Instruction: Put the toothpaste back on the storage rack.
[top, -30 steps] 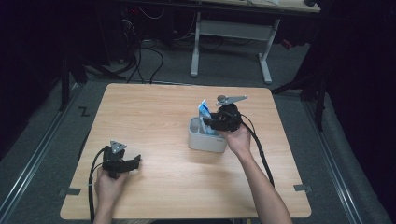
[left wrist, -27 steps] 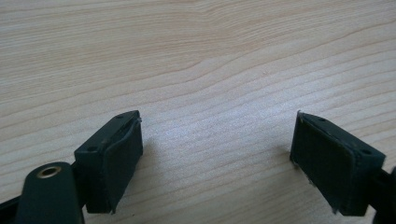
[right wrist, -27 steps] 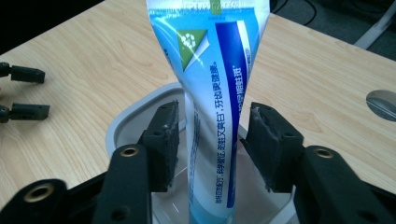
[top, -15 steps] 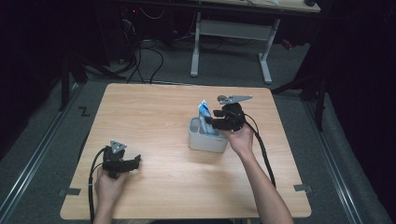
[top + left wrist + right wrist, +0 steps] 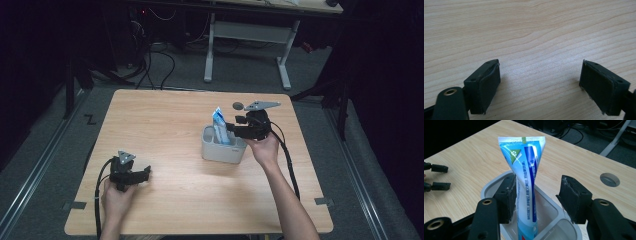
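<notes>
On the wooden table [image 5: 165, 120], we are holding our right gripper [image 5: 536, 200] released around the toothpaste tube [image 5: 526, 177] standing in the grey container [image 5: 220, 150], our left gripper [image 5: 142, 175] also released, well apart from the container.

Counter [image 5: 165, 125]: light wood, a round grommet hole [image 5: 238, 105] near its far edge.
Floor [image 5: 60, 150]: grey carpet around the counter.
Desk frame [image 5: 247, 32]: white-legged, beyond the counter.
Cables [image 5: 155, 60]: black, beyond the counter's far-left corner.
Light: counter lit, surroundings dark.

Both black grippers [image 5: 131, 172] [image 5: 239, 128] carry grey three-cornered plates, brass-ringed screw holes, seemingly rubbery pads and black cables.
</notes>
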The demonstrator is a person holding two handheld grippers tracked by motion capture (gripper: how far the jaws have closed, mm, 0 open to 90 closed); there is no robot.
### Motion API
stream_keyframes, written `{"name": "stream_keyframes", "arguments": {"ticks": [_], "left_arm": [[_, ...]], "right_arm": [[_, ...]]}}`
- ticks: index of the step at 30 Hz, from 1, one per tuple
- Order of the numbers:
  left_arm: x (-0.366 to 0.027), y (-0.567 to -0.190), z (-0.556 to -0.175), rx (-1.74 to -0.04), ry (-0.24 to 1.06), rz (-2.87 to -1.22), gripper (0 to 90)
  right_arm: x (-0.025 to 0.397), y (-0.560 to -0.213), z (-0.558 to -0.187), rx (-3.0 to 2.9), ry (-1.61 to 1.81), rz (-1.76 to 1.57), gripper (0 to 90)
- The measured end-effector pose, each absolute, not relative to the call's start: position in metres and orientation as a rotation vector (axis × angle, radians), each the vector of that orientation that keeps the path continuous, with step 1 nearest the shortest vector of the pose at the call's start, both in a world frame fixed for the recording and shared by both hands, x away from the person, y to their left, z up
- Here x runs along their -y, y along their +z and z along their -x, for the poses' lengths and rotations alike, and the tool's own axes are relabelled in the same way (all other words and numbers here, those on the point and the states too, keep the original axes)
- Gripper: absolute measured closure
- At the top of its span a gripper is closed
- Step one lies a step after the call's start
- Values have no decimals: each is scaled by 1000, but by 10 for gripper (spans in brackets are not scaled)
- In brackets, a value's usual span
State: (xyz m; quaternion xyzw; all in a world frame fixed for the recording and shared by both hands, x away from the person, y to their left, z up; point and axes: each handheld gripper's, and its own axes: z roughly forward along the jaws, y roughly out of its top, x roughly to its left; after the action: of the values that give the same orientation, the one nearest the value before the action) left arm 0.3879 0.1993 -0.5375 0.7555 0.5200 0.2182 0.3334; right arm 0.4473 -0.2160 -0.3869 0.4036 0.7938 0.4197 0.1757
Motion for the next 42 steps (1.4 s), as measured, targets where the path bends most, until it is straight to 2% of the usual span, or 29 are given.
{"name": "stream_keyframes", "arguments": {"ticks": [21,42], "left_arm": [[-199,-538,-388,-1358,570,-1973,172],[-199,-538,-388,-1358,570,-1973,172]], "right_arm": [[246,-378,-424,-2189,1202,-1165,484],[266,-389,-408,-2154,1202,-1215,485]]}}
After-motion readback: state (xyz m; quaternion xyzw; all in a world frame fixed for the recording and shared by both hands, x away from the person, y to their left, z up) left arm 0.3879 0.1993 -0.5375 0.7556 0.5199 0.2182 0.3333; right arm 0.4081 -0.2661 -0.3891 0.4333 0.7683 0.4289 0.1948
